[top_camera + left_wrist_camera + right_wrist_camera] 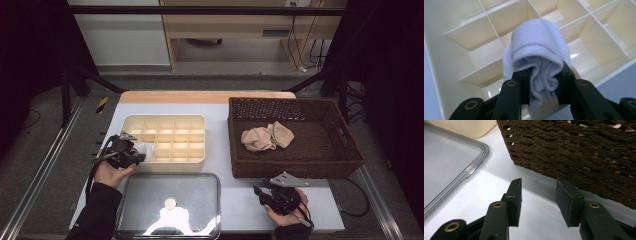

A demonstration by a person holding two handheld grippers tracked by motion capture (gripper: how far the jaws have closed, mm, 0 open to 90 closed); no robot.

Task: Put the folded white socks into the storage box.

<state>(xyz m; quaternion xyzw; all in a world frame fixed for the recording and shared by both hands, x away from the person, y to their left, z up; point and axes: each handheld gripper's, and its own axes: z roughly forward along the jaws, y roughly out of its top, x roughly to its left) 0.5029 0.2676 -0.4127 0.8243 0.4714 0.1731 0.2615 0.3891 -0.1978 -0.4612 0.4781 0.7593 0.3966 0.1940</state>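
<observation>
Left hand-held gripper pinches a rolled white sock, held over the left compartments of the cream divided tray. Right hand-held gripper spread, nothing between its jaws, low over the worktop just beside the brown wicker basket. Beige socks lie in the basket. Clear lid sits nearest the person.

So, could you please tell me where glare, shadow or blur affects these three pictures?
High view: bright glare on the clear lid at the near edge, dark surroundings, slightly soft overall. Left gripper view: the white rolled sock is sharp and evenly lit, with small highlights on the divided tray. Right gripper view: the wicker basket throws a shadow on the table.
</observation>
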